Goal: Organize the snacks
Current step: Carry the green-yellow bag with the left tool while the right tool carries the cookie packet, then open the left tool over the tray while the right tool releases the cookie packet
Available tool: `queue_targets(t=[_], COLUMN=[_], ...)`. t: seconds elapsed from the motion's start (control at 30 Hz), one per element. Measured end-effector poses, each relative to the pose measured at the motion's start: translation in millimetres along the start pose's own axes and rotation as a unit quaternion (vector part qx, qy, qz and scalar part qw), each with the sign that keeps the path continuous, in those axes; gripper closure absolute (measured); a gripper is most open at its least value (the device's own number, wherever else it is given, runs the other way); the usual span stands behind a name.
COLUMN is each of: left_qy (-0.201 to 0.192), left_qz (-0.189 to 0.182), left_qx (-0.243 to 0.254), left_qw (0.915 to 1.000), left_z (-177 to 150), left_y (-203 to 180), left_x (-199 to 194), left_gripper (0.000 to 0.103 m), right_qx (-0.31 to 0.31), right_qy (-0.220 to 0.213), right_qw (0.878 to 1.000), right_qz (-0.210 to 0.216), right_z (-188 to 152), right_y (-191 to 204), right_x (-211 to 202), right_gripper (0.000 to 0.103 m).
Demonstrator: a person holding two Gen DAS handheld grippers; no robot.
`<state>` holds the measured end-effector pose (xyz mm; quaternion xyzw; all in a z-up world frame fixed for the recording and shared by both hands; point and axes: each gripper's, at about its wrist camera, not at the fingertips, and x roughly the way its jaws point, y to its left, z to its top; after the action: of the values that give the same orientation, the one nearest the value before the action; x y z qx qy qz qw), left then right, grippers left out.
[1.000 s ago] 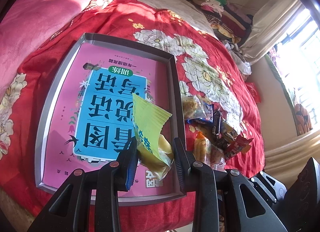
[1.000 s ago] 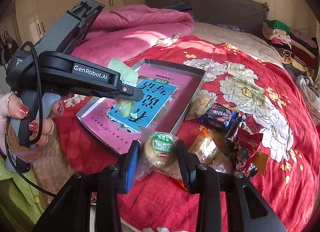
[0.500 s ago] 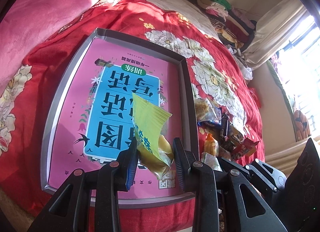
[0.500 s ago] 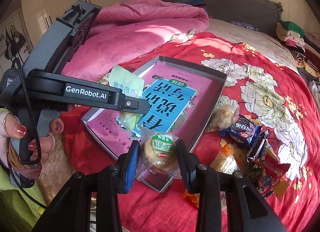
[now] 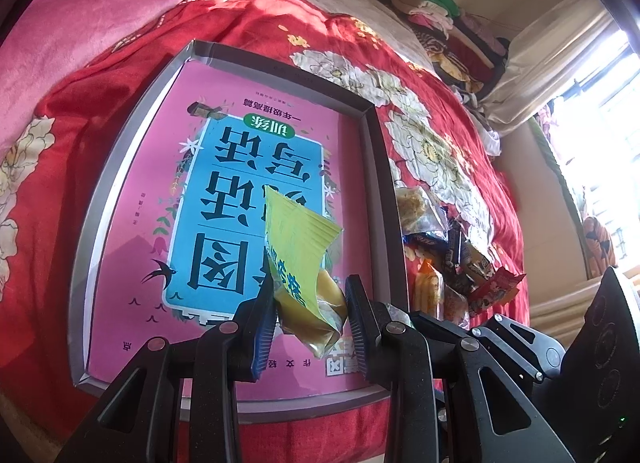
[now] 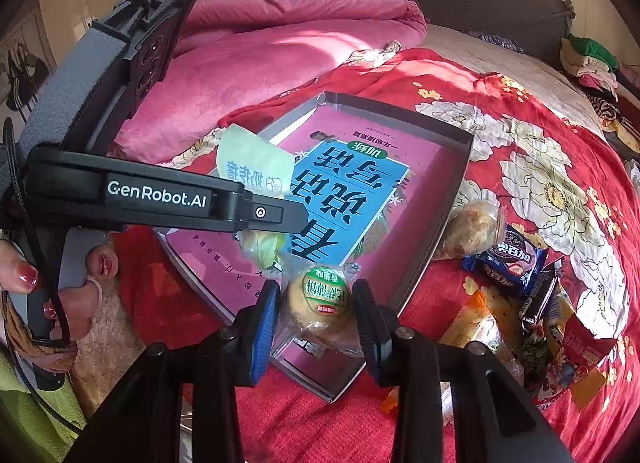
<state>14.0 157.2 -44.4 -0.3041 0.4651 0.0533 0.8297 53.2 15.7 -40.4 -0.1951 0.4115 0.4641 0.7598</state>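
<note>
A grey tray lies on the red floral bedspread, with a pink and blue book flat inside it. My left gripper is shut on a yellow-green snack packet, held over the tray's near end; the same packet shows beside the left gripper's body in the right wrist view. My right gripper is shut on a round pastry in clear wrap with a green label, above the tray's near corner. A loose pile of snacks lies right of the tray.
A pink quilt is bunched behind the tray. Folded clothes are stacked at the bed's far right. A person's hand holds the left gripper's handle at the left edge. A curtain and bright window lie to the right.
Both grippers have come in closer over the tray with their snacks still held. In the right wrist view the tray has slid rightward and under the pastry.
</note>
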Motion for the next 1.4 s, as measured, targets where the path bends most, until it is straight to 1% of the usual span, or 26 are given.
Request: queue_targets(t=[0.13, 0.23, 0.6, 0.83, 1.4], left_qy=[0.005, 0.010, 0.024, 0.033, 0.056], left_qz=[-0.004, -0.005, -0.016, -0.030, -0.031], left_qx=[0.011, 0.015, 0.031, 0.037, 0.040], left_qw=[0.9999, 0.9998, 0.9991, 0.9983, 0.9972], left_z=[-1, -2, -10, -11, -17], left_y=[-2, -1, 1, 3, 8], left_x=[4, 8, 16, 18, 25], left_gripper=[0.069, 0.069, 0.069, 0.069, 0.069], right_qx=[-0.001, -0.006, -0.020, -0.020, -0.013], right_qy=[0.010, 0.016, 0.035, 0.041, 0.049], right_qw=[1.000, 1.000, 0.999, 0.999, 0.999], right_qz=[-0.005, -0.017, -0.029, -0.027, -0.019], right_z=[-2, -4, -11, -12, -16], right_y=[1, 3, 9, 9, 8], right_x=[7, 12, 23, 26, 28], right_gripper=[0.065, 0.065, 0.065, 0.065, 0.065])
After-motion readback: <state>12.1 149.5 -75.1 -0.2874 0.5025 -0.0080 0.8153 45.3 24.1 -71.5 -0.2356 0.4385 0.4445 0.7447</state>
